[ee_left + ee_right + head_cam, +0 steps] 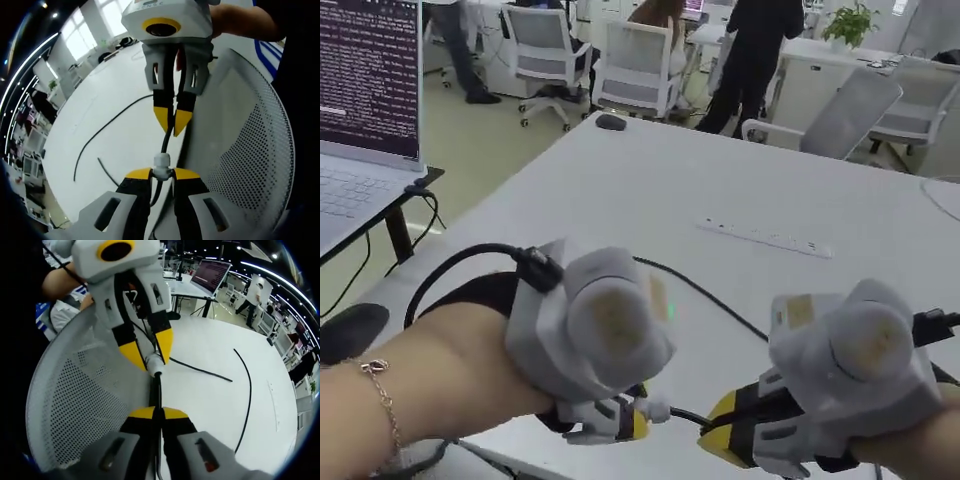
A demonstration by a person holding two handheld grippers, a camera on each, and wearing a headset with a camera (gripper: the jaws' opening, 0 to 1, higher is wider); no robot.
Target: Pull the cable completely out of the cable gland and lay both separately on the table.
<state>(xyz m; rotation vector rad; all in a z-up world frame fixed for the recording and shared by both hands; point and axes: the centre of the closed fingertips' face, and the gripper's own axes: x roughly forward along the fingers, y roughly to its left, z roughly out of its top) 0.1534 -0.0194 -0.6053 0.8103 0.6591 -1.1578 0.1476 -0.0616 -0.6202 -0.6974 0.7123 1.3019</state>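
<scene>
At the bottom of the head view, the left hand-held gripper (642, 420) and the right hand-held gripper (716, 430) face each other tip to tip, just above the near edge of the white counter (720, 180). In the left gripper view, the left hand-held gripper (161, 173) is clenched on the white gland (162, 165), which sits between its yellow tips at lower centre. The black cable (166, 142) runs up from the gland into the other gripper's closed tips. In the right gripper view, the right hand-held gripper (159, 413) grasps the cable (157, 387) just short of the gland (154, 363), so the cable is still in the gland. A loose cable (710, 295) lies on the counter mid-frame, with a power strip (765, 238) beyond it.
</scene>
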